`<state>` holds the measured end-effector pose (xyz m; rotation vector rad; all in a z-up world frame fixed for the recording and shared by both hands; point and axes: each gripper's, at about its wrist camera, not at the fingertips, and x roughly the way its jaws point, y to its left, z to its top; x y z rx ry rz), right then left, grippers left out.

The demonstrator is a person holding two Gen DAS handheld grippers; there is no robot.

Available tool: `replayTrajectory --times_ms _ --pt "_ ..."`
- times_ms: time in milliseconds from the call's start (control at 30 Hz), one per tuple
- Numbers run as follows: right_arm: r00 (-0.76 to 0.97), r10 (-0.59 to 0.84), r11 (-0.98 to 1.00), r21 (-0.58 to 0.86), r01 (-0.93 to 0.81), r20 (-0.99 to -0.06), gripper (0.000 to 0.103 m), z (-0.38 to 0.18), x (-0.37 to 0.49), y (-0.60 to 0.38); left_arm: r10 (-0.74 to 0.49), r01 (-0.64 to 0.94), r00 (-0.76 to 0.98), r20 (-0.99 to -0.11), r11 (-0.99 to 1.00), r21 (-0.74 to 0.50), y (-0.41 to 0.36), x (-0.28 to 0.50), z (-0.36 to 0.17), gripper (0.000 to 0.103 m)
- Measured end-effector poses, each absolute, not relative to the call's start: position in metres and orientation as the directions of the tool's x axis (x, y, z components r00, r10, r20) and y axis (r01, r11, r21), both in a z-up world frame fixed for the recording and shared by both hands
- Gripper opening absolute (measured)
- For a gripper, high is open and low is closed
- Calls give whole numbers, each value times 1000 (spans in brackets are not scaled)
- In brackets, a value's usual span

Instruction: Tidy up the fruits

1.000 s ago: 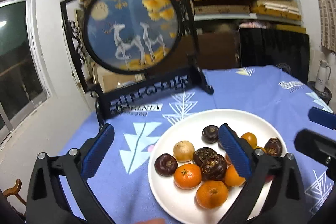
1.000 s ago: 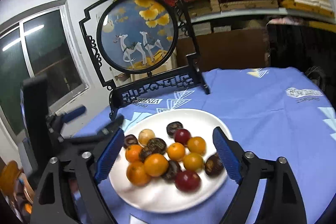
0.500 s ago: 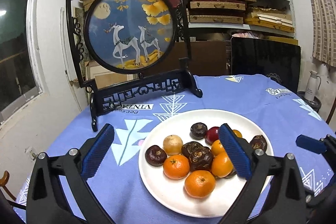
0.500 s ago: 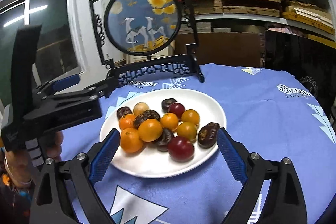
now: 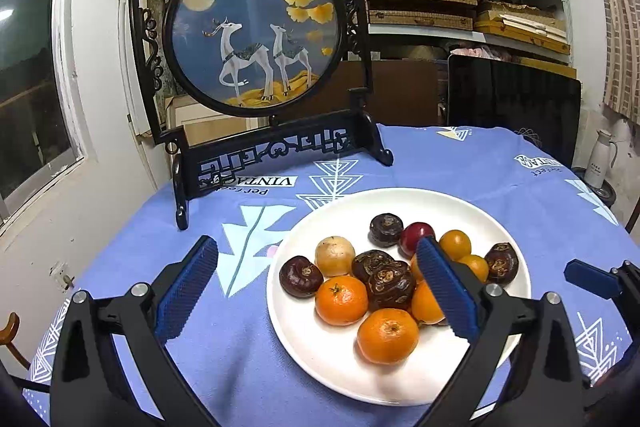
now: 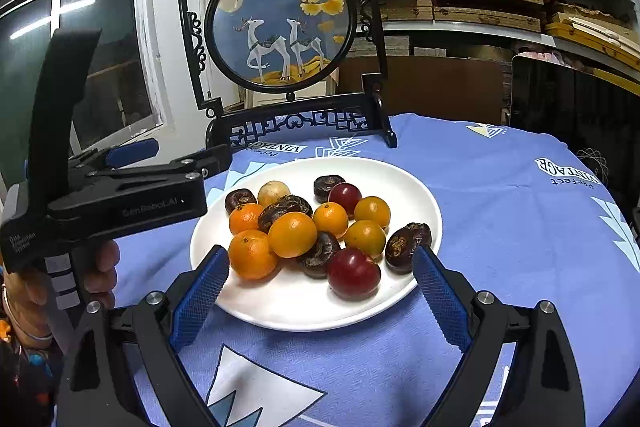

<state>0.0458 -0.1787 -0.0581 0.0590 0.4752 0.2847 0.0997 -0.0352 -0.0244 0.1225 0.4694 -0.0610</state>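
White plate (image 5: 304,343) on blue tablecloth (image 5: 240,367), holding heaped oranges (image 5: 341,300), dark fruits, red plums (image 6: 353,273). We note left gripper (image 5: 320,291) spread wide, empty, its right finger hiding part of heap. Right gripper (image 6: 316,299) spread wide, empty, at plate's near rim. Bare cloth right of plate.

1. Both the left gripper (image 5: 316,291) and the right gripper (image 6: 318,297) are built from matte black plastic arms, with silver screws seen at the joints.
2. Ribbed blue pads (image 6: 440,301) are fitted on the fingers.
3. "GenRoboAI" is printed on the left gripper's body.
4. A bare-skinned hand (image 6: 94,277) is seen, with a bracelet at the wrist.
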Motion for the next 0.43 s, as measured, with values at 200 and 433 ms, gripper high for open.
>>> replayTrajectory --times_ms 200,433 --pt "851 288 958 126 -259 -439 93 -59 45 -180 -2 60 891 -453 992 115 -35 101 -24 97" --pt "845 289 957 124 -262 -449 94 -60 47 -178 12 32 900 -435 995 92 -30 100 -20 97"
